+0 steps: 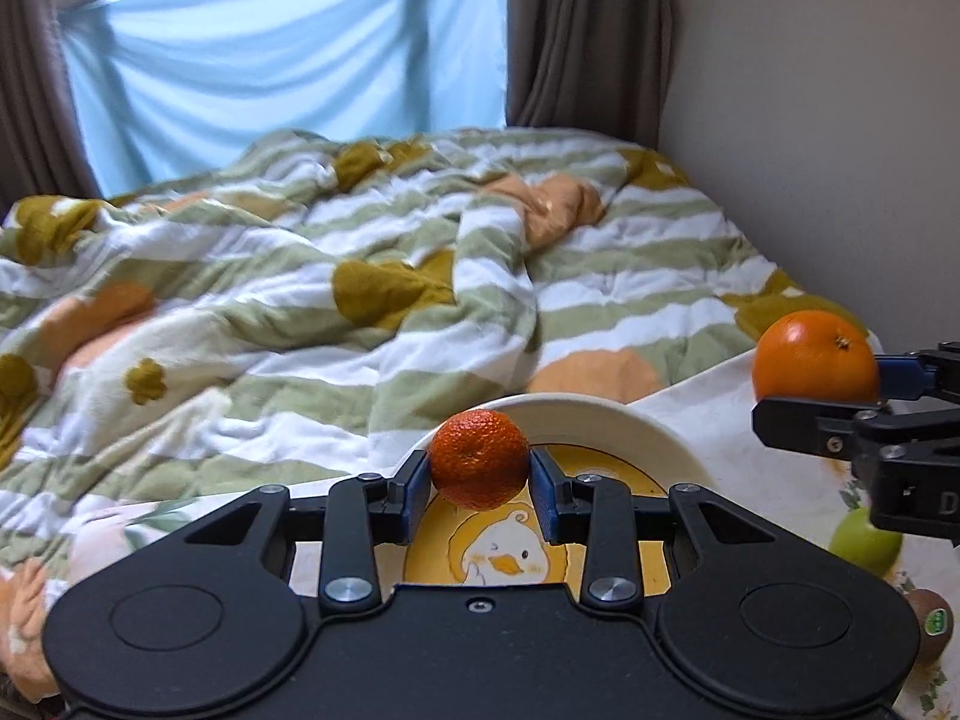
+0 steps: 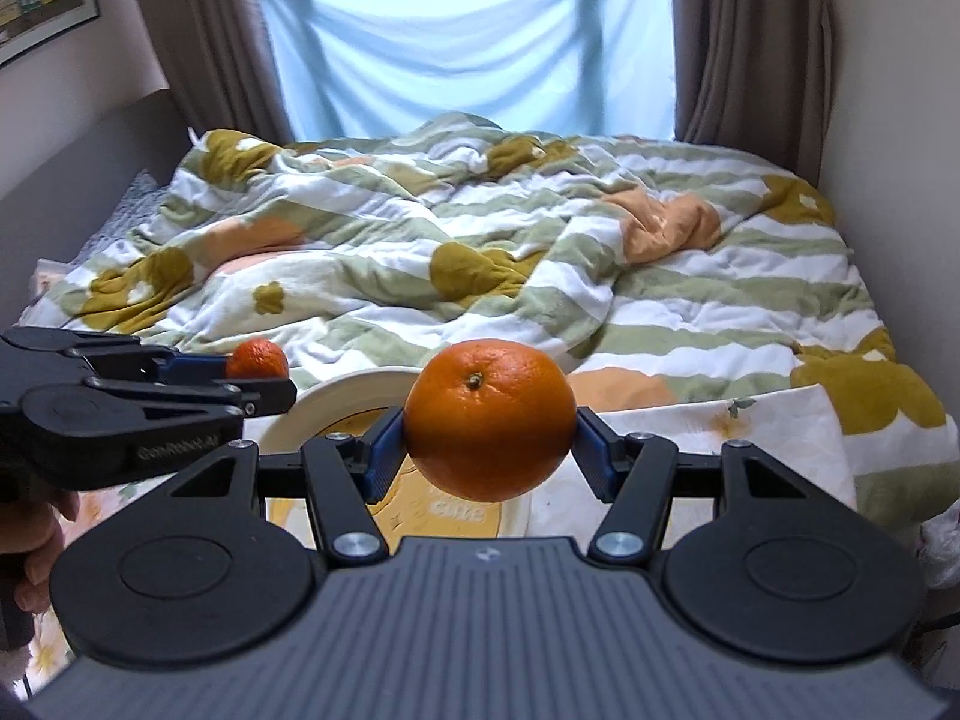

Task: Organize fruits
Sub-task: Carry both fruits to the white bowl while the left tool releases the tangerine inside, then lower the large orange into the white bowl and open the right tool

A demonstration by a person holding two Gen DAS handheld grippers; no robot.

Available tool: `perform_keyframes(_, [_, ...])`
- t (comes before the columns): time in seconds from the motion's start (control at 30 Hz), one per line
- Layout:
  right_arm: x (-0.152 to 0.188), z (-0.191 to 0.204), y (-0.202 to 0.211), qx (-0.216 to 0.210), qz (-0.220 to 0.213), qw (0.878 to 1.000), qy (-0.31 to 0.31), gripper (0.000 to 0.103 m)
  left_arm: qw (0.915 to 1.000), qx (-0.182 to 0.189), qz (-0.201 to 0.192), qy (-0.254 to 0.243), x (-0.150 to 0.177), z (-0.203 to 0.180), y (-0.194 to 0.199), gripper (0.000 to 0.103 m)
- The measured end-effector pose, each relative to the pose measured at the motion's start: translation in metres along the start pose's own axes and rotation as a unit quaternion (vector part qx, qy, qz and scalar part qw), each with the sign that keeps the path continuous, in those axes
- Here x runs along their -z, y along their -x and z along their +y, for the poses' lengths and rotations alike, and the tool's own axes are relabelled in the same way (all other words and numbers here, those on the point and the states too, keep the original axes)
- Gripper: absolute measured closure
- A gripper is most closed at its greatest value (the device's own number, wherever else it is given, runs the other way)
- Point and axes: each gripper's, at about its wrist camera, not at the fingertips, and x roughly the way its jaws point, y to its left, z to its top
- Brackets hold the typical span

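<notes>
My left gripper is shut on a small mandarin, held above a cream bowl with a yellow duck picture inside. My right gripper is shut on a larger orange, stem facing the camera, over the right side of the same bowl. In the left wrist view the right gripper shows at the right edge with the orange. The right wrist view has the left gripper at the left, carrying the mandarin.
A green apple and a kiwi with a sticker lie on a floral cloth right of the bowl. Behind is a bed with a rumpled striped quilt, curtains and a window. A hand holds the left gripper's handle.
</notes>
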Motion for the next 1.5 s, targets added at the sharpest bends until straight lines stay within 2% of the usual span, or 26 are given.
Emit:
perform_keyframes(0.23, [-0.001, -0.011, -0.026, 0.018, 0.017, 1.0, -0.017, 0.029, 0.9992, 0.018, 0.033, -0.016, -0.004, -0.003, -0.046, 0.064])
perform_keyframes(0.47, [-0.002, -0.021, -0.034, 0.032, 0.025, 0.999, -0.031, 0.028, 0.9977, 0.028, 0.052, -0.032, -0.002, -0.009, -0.066, 0.062])
perform_keyframes(0.5, [-0.003, -0.022, -0.034, 0.033, 0.025, 0.999, -0.032, 0.028, 0.9977, 0.027, 0.053, -0.034, -0.002, -0.01, -0.068, 0.056])
perform_keyframes(0.57, [-0.004, -0.024, -0.035, 0.035, 0.024, 0.999, -0.034, 0.029, 0.9979, 0.024, 0.047, -0.036, -0.002, -0.01, -0.065, 0.017])
perform_keyframes(0.6, [-0.004, -0.025, -0.034, 0.037, 0.024, 0.998, -0.035, 0.028, 0.9984, 0.021, 0.038, -0.037, -0.002, -0.01, -0.062, 0.012])
perform_keyframes(0.8, [-0.008, -0.031, -0.027, 0.039, 0.016, 0.998, -0.043, 0.028, 0.9988, 0.017, 0.028, -0.037, -0.003, -0.001, -0.039, 0.011])
perform_keyframes(1.0, [-0.007, -0.024, -0.028, 0.023, 0.018, 0.999, -0.031, 0.028, 0.9998, 0.0, 0.015, -0.009, -0.001, 0.018, -0.009, 0.008])
perform_keyframes(1.5, [0.003, 0.034, -0.076, -0.031, 0.051, 0.997, 0.05, 0.028, 0.9978, -0.047, -0.007, 0.046, 0.018, 0.059, 0.044, 0.008])
